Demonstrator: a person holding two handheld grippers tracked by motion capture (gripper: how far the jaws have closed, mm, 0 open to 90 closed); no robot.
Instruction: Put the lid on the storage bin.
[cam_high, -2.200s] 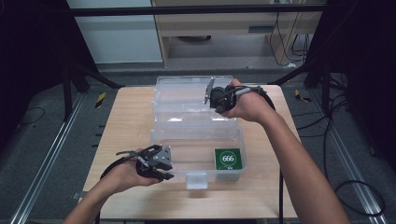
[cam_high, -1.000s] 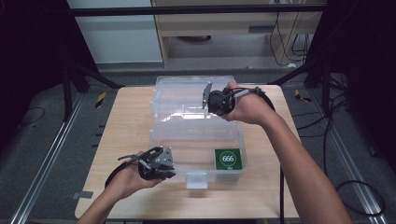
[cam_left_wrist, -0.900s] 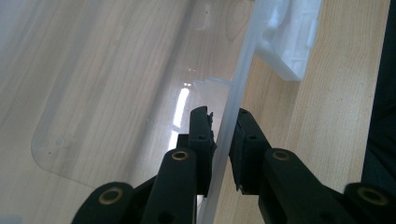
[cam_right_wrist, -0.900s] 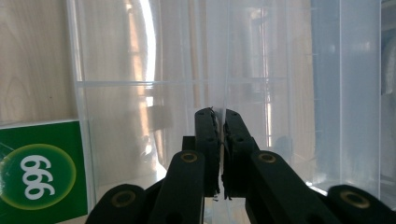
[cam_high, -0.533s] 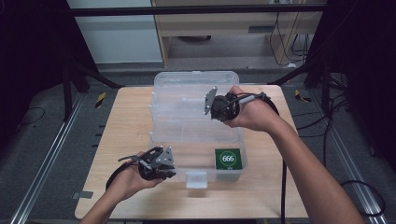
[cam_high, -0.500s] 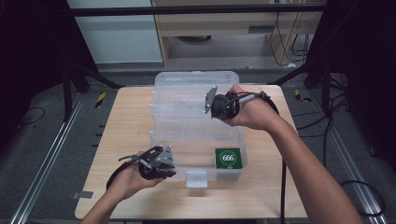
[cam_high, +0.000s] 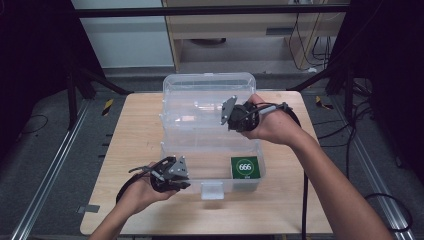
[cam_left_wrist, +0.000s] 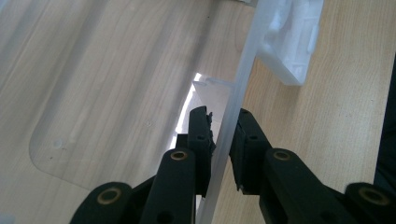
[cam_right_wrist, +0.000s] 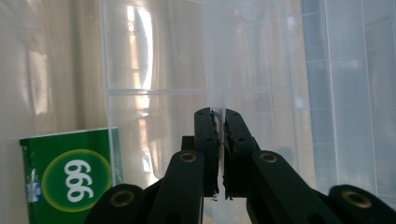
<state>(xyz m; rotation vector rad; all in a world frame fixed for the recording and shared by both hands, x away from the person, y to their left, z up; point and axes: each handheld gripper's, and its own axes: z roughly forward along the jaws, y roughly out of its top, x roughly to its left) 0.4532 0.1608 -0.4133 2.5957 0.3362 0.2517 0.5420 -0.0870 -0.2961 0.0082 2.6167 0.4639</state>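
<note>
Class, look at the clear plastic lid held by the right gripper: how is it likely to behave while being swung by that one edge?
The lid looks thin and clear, so probably light and a bit bendy. The right gripper pinches only its narrow edge between shut jaws; smooth plastic may slip there. Hinged to the box, it likely swings rather than lifts free.

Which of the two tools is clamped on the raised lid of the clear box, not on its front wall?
The right tool: its jaws pinch the lid's edge at the back. The left tool grips the clear box's front wall near the latch.
</note>
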